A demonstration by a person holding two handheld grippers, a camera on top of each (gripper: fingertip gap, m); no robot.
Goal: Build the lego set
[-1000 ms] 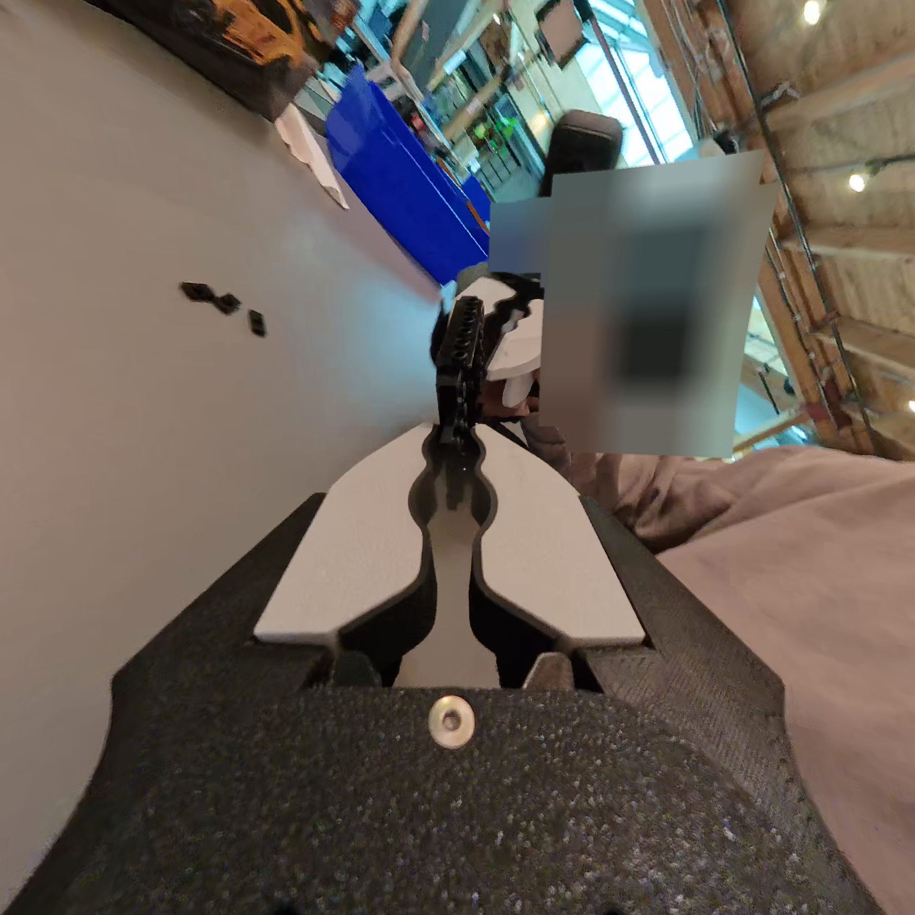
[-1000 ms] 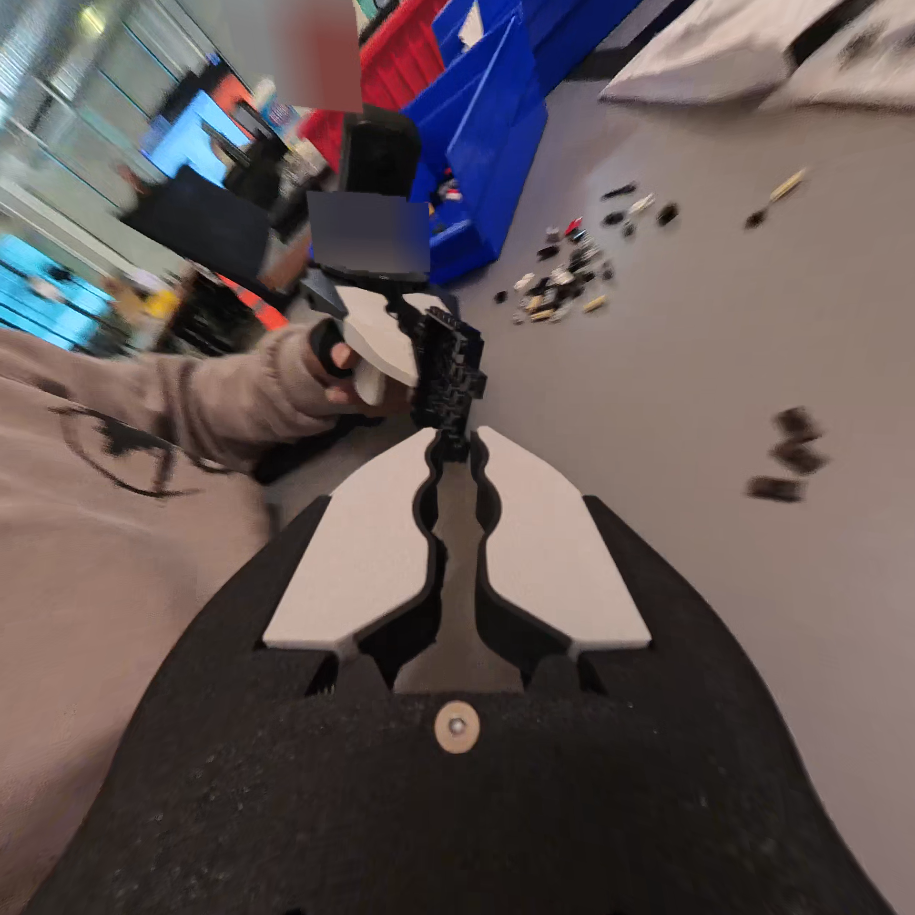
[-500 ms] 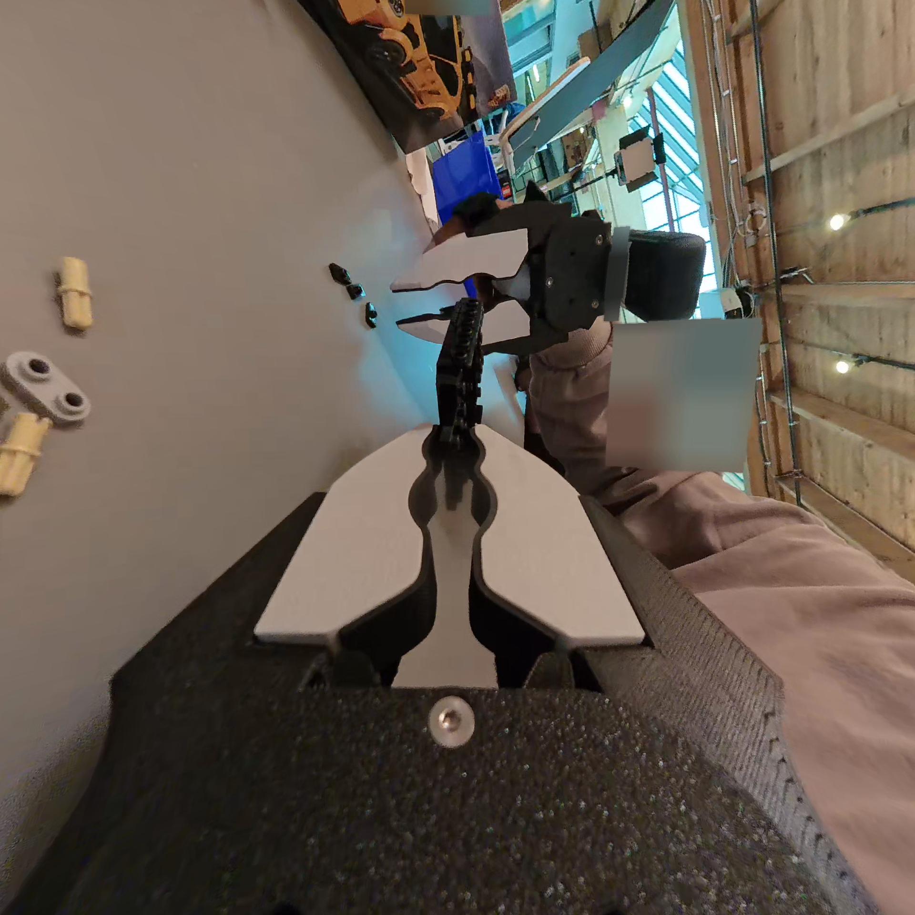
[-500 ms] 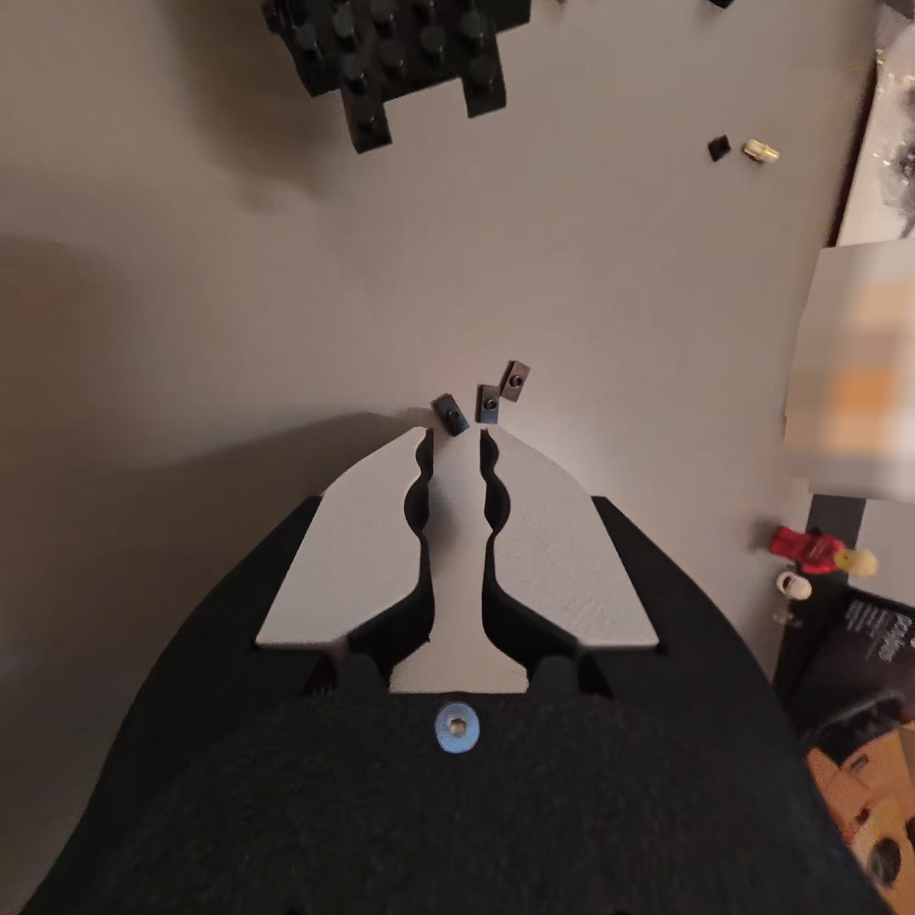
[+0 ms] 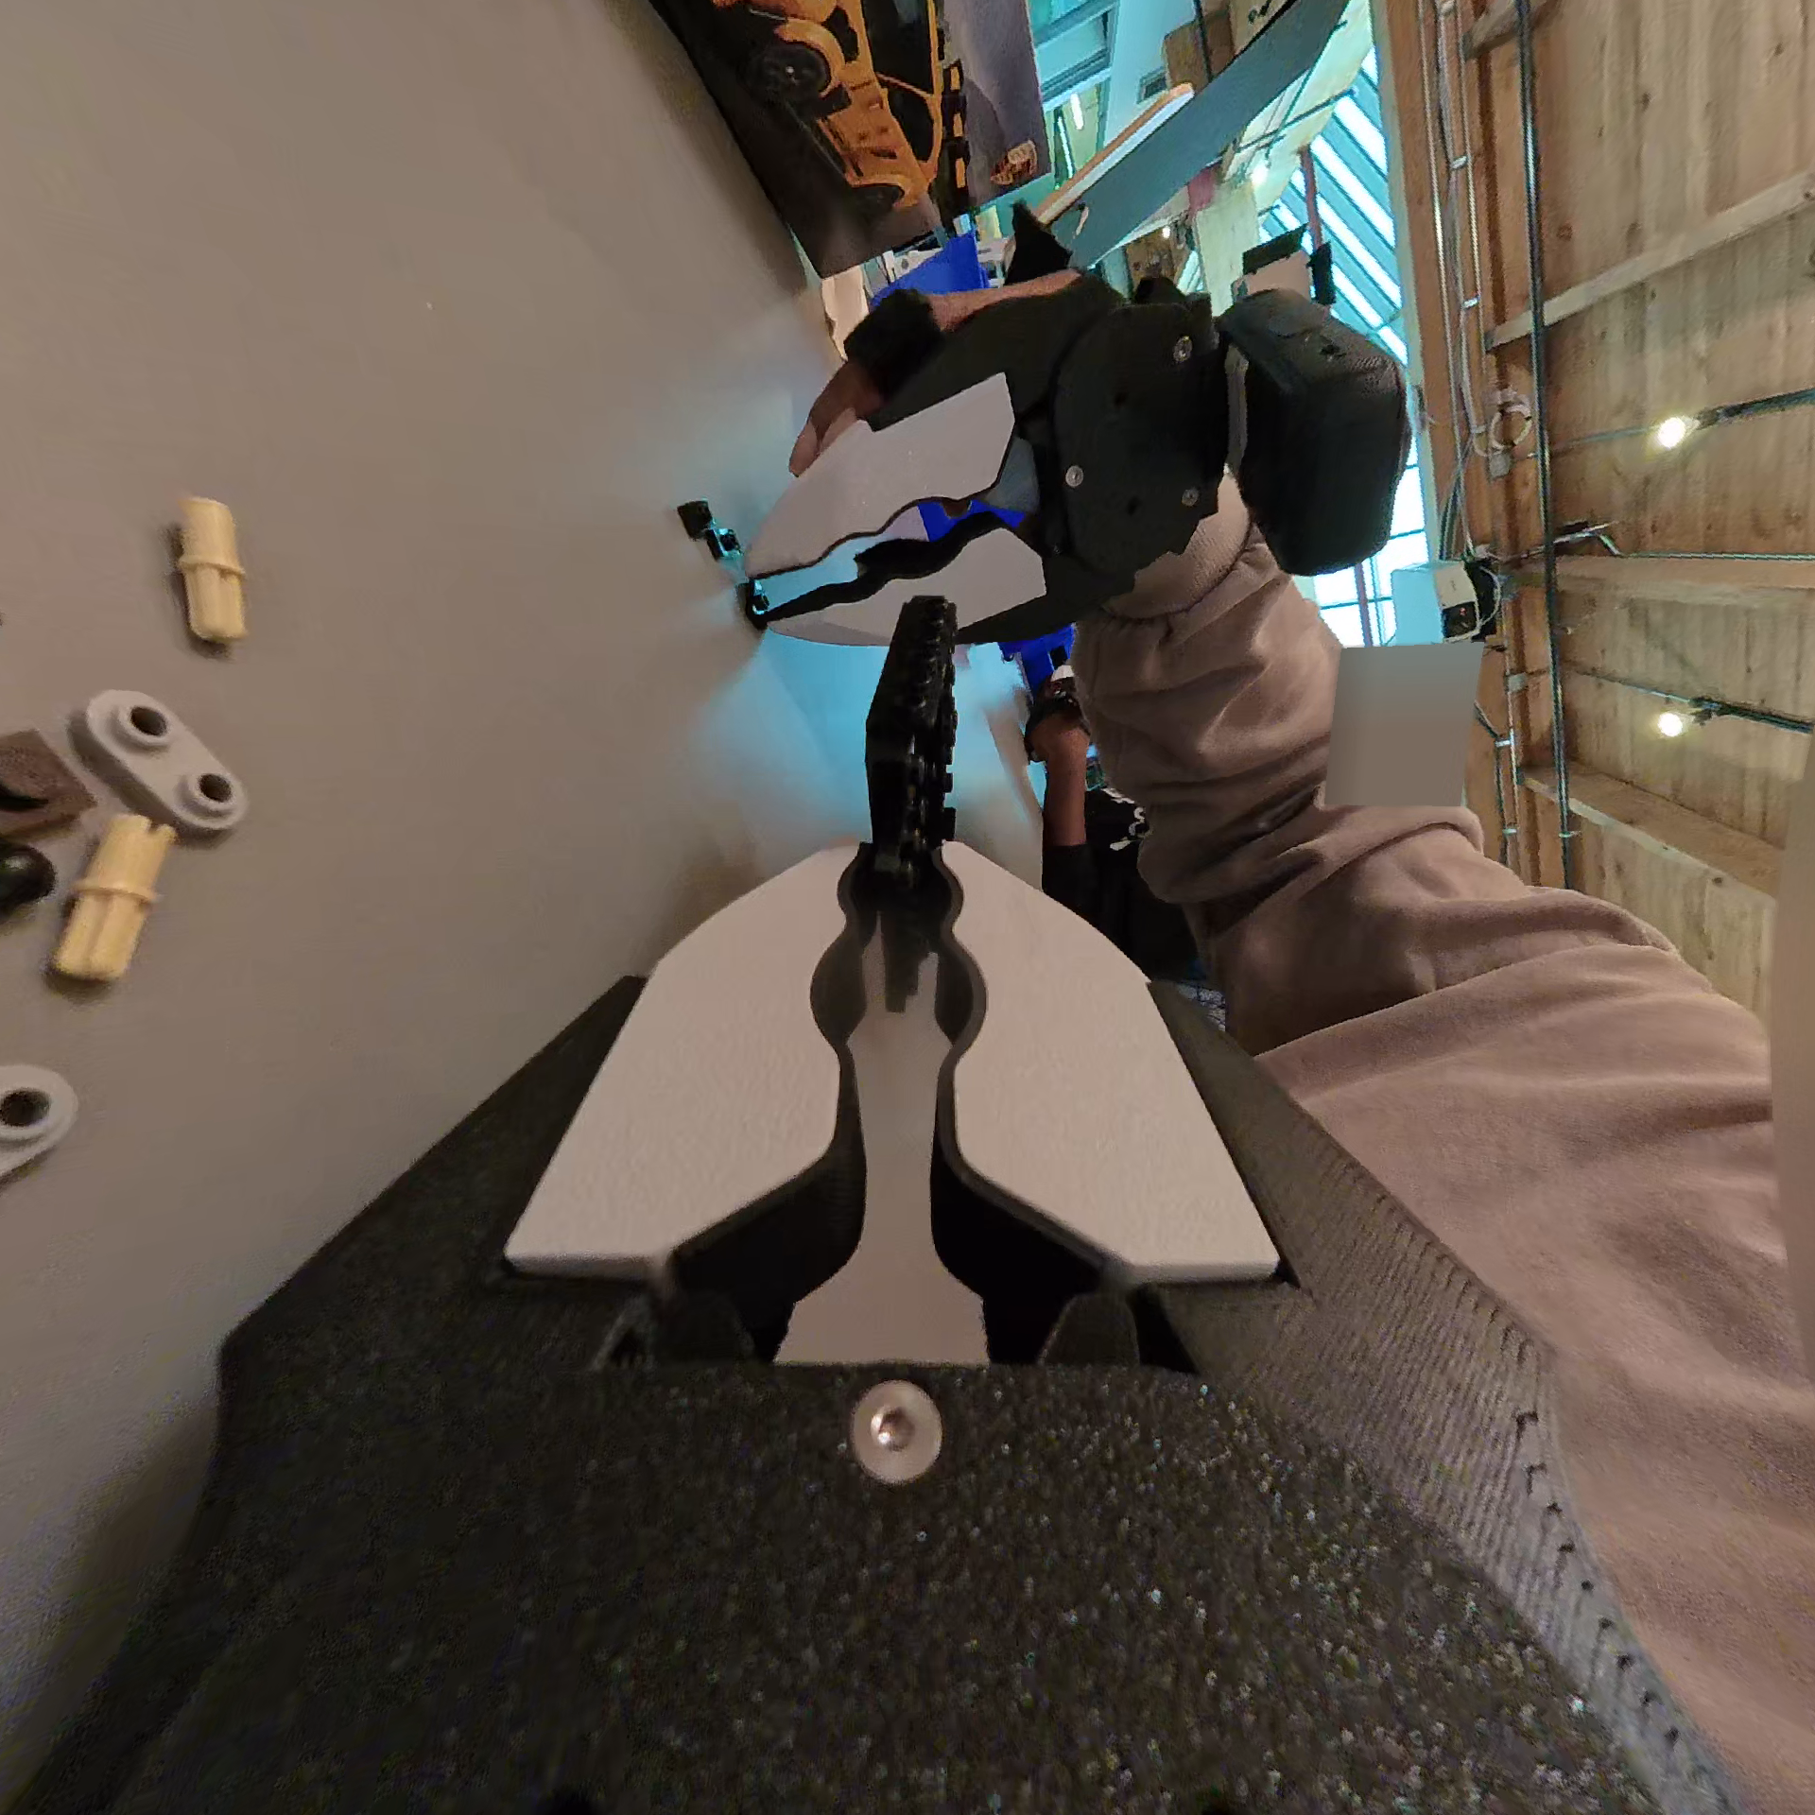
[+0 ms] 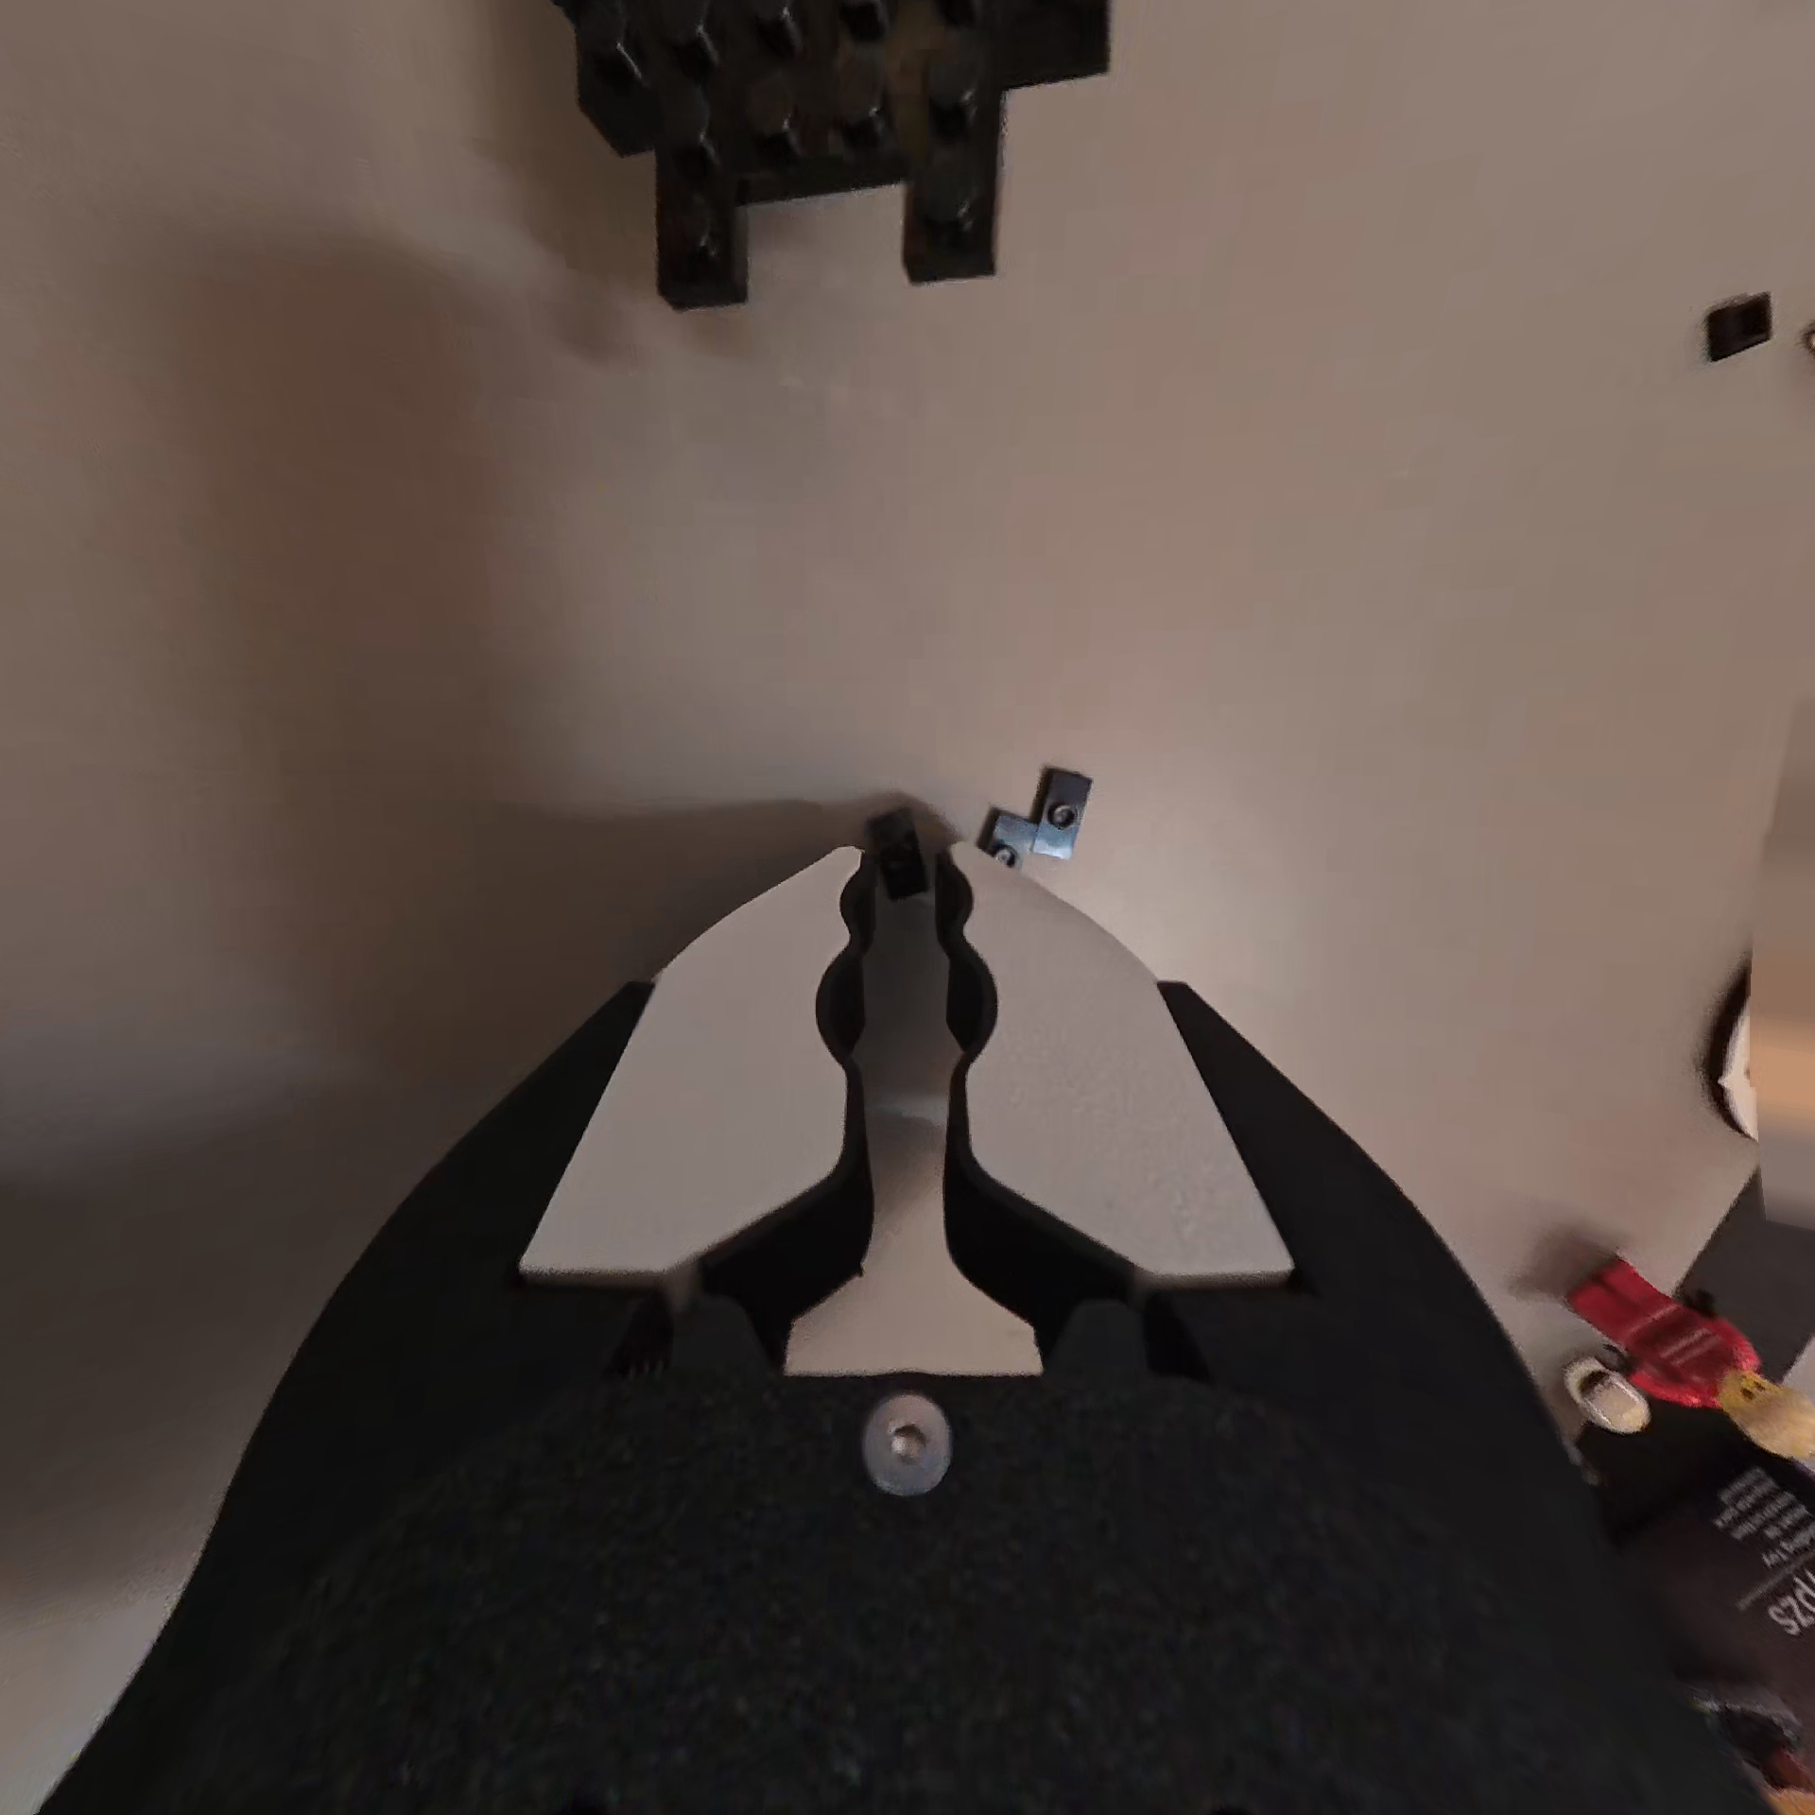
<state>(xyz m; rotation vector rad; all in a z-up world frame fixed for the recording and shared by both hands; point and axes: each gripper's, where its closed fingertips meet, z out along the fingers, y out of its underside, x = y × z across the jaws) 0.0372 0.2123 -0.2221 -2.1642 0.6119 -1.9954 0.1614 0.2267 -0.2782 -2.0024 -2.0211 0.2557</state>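
My left gripper (image 5: pixel 899 866) is shut on the lower edge of a black studded plate assembly (image 5: pixel 913 717) and holds it upright above the grey table (image 5: pixel 442 393). The same plate shows at the top of the right wrist view (image 6: pixel 835 118). My right gripper (image 6: pixel 899 869) is down at the table with its tips closed around a small black piece (image 6: pixel 899 866). It also shows in the left wrist view (image 5: pixel 756 594), just beyond the plate. Two more small dark pieces (image 6: pixel 1041 835) lie just right of its tips.
Tan pins (image 5: pixel 211 570) and grey two-hole pieces (image 5: pixel 157 761) lie at the left. The set's box with a yellow car (image 5: pixel 864 118) stands at the far edge. A red minifigure (image 6: pixel 1660 1346), a dark booklet (image 6: pixel 1748 1532) and one black piece (image 6: pixel 1736 324) lie at the right. The tips of one gripper are about 15 cm away from the tips of the other.
My right gripper let go of the black plate, swung down to the table and narrowed its jaws around one of three small black pieces. My left gripper keeps its hold on the plate.
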